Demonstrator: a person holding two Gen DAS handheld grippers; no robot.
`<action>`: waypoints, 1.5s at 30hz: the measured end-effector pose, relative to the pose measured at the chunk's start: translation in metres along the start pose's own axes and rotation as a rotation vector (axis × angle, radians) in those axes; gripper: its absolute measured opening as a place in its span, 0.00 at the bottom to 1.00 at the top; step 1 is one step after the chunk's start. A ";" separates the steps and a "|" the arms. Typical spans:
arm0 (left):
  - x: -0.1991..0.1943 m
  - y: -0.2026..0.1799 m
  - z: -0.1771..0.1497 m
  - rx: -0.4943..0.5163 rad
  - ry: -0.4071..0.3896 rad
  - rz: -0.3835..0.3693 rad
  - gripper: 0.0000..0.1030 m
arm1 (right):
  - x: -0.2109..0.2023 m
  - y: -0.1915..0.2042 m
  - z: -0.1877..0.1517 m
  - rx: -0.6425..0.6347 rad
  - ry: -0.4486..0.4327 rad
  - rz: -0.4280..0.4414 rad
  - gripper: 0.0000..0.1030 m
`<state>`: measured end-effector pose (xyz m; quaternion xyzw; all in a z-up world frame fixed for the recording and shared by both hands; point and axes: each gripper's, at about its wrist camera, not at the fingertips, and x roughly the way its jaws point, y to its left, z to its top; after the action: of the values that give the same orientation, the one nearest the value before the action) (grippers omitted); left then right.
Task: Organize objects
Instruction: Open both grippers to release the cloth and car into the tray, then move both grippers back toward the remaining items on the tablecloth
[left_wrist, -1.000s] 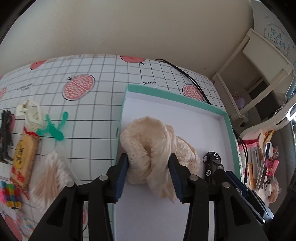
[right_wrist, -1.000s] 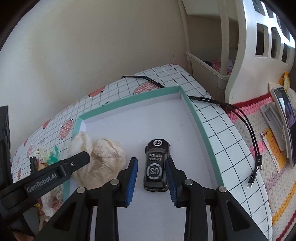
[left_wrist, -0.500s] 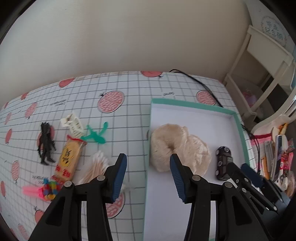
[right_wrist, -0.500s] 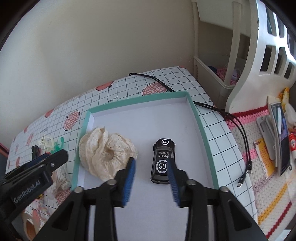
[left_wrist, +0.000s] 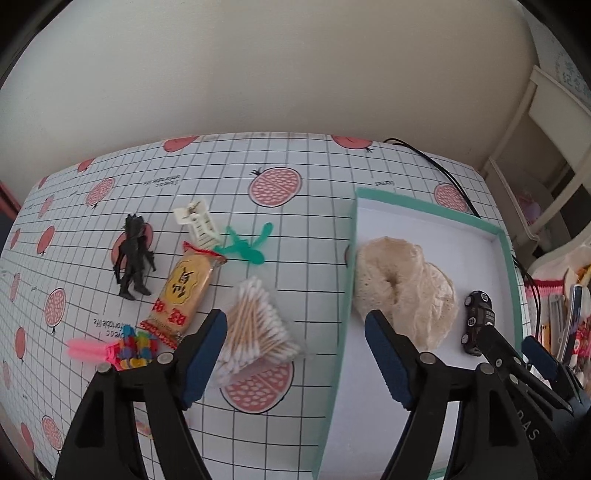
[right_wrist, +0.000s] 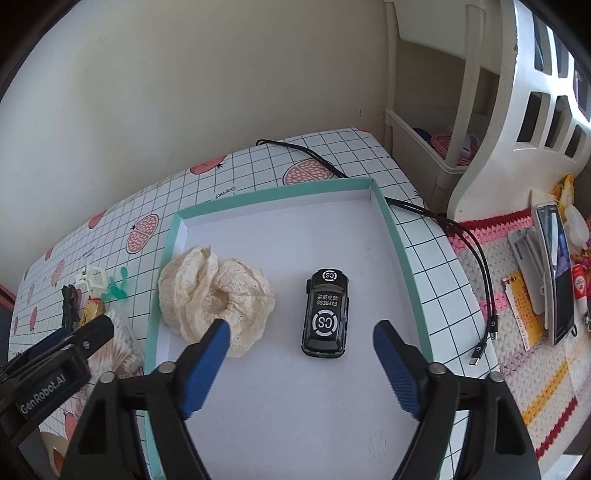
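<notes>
A teal-rimmed white tray (left_wrist: 505, 254) (right_wrist: 395, 229) holds a cream lace cloth (left_wrist: 402, 284) (right_wrist: 218, 295) and a black toy car (right_wrist: 325, 312) (left_wrist: 476, 321). My left gripper (left_wrist: 295, 336) is open, raised over the tray's left wall, near a bag of cotton swabs (left_wrist: 258, 325). My right gripper (right_wrist: 301, 341) is open above the tray floor, just short of the car. Left of the tray lie a black figure (left_wrist: 133, 254), a yellow snack packet (left_wrist: 183, 291), a white clip (left_wrist: 197, 221), a green plastic piece (left_wrist: 247, 245) and a pink colourful toy (left_wrist: 118, 349).
A black cable (right_wrist: 424, 214) runs along the tray's right side to the table edge. White shelving (right_wrist: 509, 110) and a crochet mat (right_wrist: 517, 332) with a phone (right_wrist: 557, 273) and small items stand at the right. A wall backs the table.
The left gripper let go of the lace cloth, the right let go of the car. Both drew back and up and opened wider; the left one shifted left toward the swabs.
</notes>
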<state>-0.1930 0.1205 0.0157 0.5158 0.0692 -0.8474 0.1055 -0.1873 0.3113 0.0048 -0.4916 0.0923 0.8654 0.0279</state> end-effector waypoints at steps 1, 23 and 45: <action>-0.001 0.001 0.000 -0.006 -0.005 0.008 0.76 | 0.000 0.001 0.000 -0.004 -0.002 -0.001 0.89; -0.014 0.022 -0.006 -0.042 -0.083 0.035 1.00 | 0.000 0.011 -0.002 -0.074 -0.002 -0.047 1.00; -0.042 0.101 -0.024 -0.196 -0.115 0.055 1.00 | -0.030 0.050 -0.006 -0.047 -0.079 0.142 1.00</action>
<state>-0.1285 0.0328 0.0414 0.4554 0.1313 -0.8614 0.1824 -0.1737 0.2626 0.0338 -0.4500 0.1054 0.8858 -0.0415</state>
